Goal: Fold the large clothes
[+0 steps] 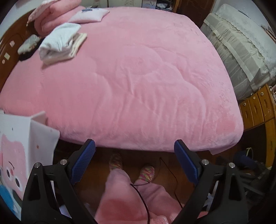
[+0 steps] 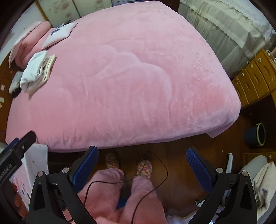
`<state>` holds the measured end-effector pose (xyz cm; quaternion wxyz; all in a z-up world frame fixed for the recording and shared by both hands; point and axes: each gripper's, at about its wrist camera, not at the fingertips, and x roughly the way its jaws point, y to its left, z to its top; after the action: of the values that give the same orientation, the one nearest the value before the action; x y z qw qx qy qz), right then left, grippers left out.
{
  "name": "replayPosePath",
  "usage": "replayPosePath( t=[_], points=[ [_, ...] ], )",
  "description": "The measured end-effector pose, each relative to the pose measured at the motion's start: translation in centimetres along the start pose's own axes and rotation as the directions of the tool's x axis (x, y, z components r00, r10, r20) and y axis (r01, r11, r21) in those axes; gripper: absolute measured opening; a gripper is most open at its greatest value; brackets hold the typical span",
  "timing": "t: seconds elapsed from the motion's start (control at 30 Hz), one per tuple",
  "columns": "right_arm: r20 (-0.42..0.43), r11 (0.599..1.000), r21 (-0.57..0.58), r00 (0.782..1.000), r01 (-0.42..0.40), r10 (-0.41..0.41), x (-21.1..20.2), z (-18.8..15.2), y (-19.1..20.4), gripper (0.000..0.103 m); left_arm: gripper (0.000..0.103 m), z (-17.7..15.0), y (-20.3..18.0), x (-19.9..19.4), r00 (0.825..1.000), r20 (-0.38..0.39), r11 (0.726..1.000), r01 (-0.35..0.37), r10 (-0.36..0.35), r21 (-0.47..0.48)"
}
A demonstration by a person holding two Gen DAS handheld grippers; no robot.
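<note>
1. Jaws first: my left gripper [image 1: 134,151] stands wide apart with nothing between the blue pads, and my right gripper [image 2: 142,157] is just as wide and just as bare.

2. Both hang over the floor at the foot of the bed [image 1: 138,77], pointing down past my slippers [image 2: 144,168], clear of the bed's near edge.

3. Folded clothes [image 1: 58,43] sit in a small stack on the far left of the pink cover, near the pillows [image 1: 51,12]. That pile looks finished to me.

4. No unfolded large garment shows on the bed right now, so I judge this as the gap between pieces: one set aside, the next not yet fetched.

5. Next move, as I read it: find a fresh garment, pinch it at two corners or the shoulders, one gripper each, and spread it flat on the broad bare middle of the cover.

6. Possible source: pale cloth [image 2: 262,182] heaped on something at my lower right. I can't tell whether it is laundry.

7. Containers: a dark bucket [image 2: 255,136] stands on the floor to the right, tilted toward me; its inside is too dark to read.

8. White box [image 1: 34,137] with a cartoon face beside the bed at left; its contents are hidden from me.
</note>
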<state>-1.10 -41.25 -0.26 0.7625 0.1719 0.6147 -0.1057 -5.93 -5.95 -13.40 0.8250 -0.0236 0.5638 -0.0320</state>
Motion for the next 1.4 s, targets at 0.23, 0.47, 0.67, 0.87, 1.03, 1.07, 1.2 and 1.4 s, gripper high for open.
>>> replayPosePath(
  t=[0.23,0.47,0.67,0.87,1.03,1.07,1.2,1.4],
  points=[
    [0.065,1.0,0.005,0.998,-0.02,0.019,-2.3,1.1,0.4,0.103,0.097,1.1,0.4,-1.4,0.997,0.077,0.999,-0.015,0.012,0.037],
    [0.155,0.998,-0.058,0.987,-0.039,0.047,-4.4,2.5,1.5,0.103,0.102,1.0,2.0,-1.6,0.997,0.08,1.0,-0.021,0.022,-0.014],
    [0.192,0.991,-0.123,0.979,-0.042,0.066,-5.9,3.0,3.0,0.103,0.102,0.8,2.1,-2.6,0.993,0.12,1.0,-0.018,0.021,-0.024],
    [0.228,0.986,-0.161,0.971,-0.035,0.072,-7.4,3.0,4.1,0.103,0.102,0.6,2.0,-3.1,0.989,0.142,0.998,-0.042,0.048,-0.044],
    [0.229,0.987,-0.155,0.971,-0.035,0.071,-7.8,2.8,4.2,0.103,0.102,0.7,1.7,-3.2,0.989,0.142,0.998,-0.043,0.048,-0.035],
    [0.233,0.988,-0.151,0.97,-0.034,0.069,-7.9,2.7,4.3,0.103,0.102,0.9,1.6,-3.3,0.989,0.144,0.999,-0.04,0.044,-0.03],
    [0.242,0.991,-0.132,0.969,-0.024,0.056,-9.0,2.8,4.3,0.103,0.102,1.8,1.0,-3.1,0.987,0.15,0.999,-0.05,0.05,-0.004],
    [0.243,0.995,-0.097,0.97,0.016,0.008,-10.1,3.5,3.5,0.103,0.102,3.4,-0.4,-2.2,0.989,0.142,0.997,-0.054,0.046,0.047]
  ],
)
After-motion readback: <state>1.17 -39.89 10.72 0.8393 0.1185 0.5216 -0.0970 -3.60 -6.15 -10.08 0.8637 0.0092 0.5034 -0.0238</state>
